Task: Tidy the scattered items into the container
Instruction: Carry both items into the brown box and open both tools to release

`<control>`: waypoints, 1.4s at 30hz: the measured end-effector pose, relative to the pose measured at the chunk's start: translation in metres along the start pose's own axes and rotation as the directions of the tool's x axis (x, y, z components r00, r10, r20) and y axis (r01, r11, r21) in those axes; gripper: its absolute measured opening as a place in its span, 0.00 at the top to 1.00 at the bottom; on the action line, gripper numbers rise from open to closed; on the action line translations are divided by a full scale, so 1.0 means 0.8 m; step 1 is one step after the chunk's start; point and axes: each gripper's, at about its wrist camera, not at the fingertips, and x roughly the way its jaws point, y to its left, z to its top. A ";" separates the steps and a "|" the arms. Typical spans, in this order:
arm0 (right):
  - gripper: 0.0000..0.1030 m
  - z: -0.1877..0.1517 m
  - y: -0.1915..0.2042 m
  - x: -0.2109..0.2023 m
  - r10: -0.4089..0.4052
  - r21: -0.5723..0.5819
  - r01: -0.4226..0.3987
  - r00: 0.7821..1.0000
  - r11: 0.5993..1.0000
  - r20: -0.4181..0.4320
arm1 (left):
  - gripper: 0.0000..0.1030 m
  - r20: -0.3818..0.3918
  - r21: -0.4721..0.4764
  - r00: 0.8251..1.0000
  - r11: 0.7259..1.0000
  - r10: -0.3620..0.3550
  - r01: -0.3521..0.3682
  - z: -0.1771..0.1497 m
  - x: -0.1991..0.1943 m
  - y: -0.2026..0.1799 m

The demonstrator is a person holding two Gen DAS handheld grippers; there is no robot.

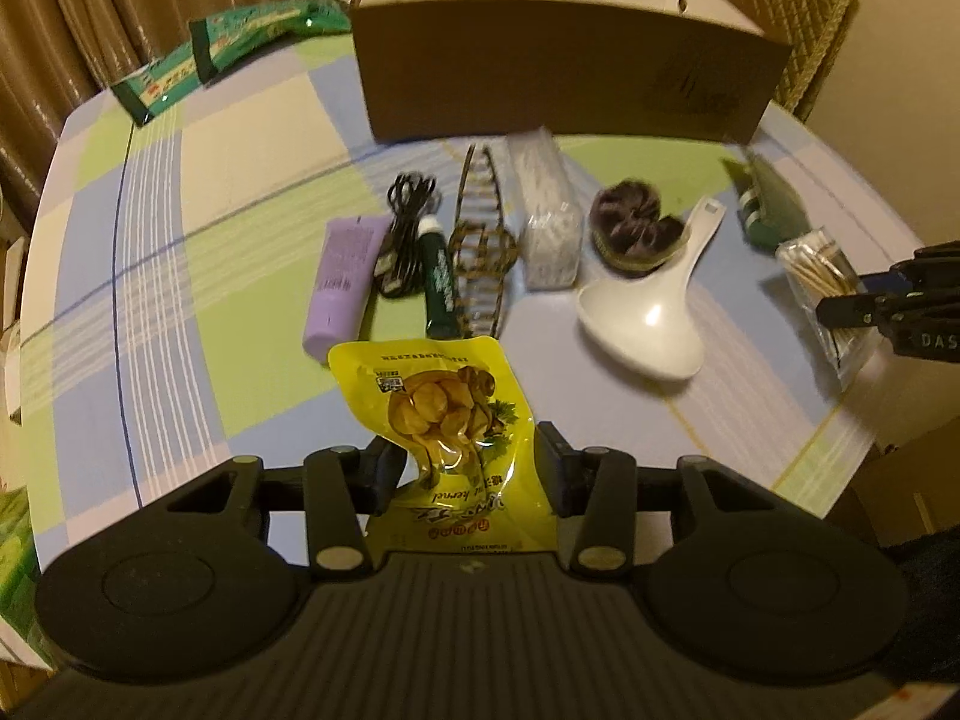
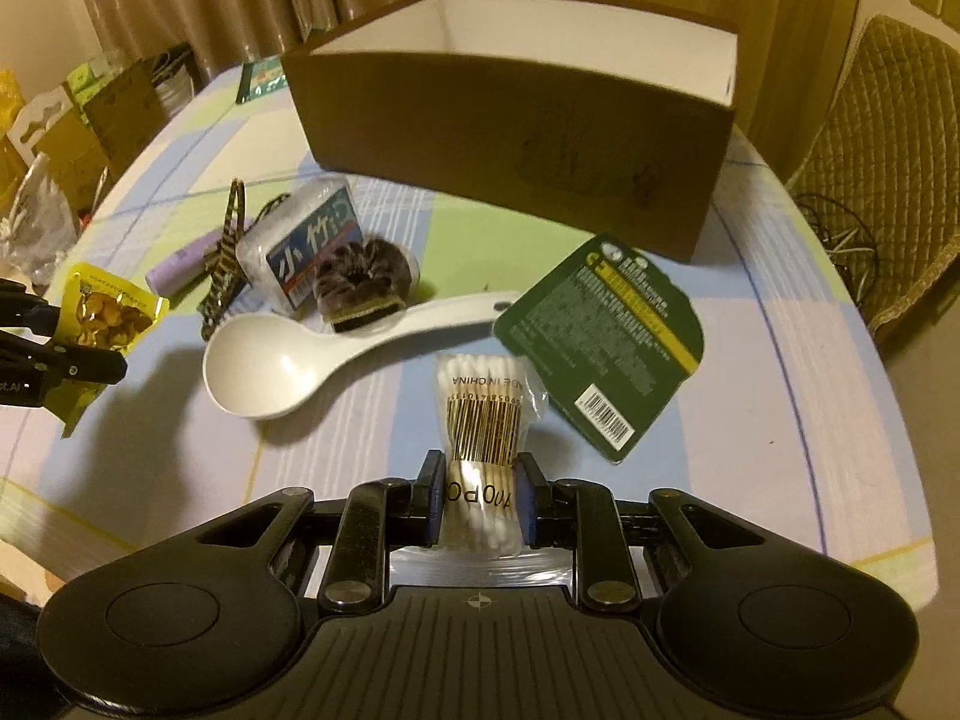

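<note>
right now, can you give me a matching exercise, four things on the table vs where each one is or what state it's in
Things:
1. yellow snack pouch
2. cotton swab pack
3. white ladle
4. brown box

States:
A. lying free on the tablecloth
B. between the left gripper jaws
C. standing open at the back of the table
D. pinched in the right gripper jaws

Pairs: 1-B, 2-D, 3-A, 4-C

My left tongs (image 1: 468, 468) are matte black: two round pods with shallow discs, linkage bars pinned by brass-coloured rivets, and a ribbed centre plate with a small crosshair mark. My right tongs (image 2: 477, 498) match, with blue pads (image 2: 523, 501) and white lettering on the side.
</note>
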 end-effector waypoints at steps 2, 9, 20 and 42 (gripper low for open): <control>0.80 0.003 -0.003 -0.008 0.003 0.009 -0.003 1.000 1.000 0.008 | 0.60 0.017 0.006 1.000 1.000 -0.012 0.012 0.007 -0.007 -0.003; 0.80 0.019 -0.021 -0.030 -0.002 0.044 0.000 0.999 0.999 0.033 | 0.60 0.074 0.028 0.995 0.998 -0.060 0.059 0.037 -0.024 -0.014; 0.80 0.073 -0.060 -0.053 0.001 0.038 -0.004 0.995 0.999 0.098 | 0.60 0.170 0.076 0.977 0.990 -0.130 0.118 0.112 -0.029 -0.040; 0.80 0.249 -0.102 -0.011 0.030 -0.100 -0.006 0.970 0.995 0.240 | 0.60 0.296 0.057 0.953 0.997 -0.066 0.052 0.305 0.019 -0.035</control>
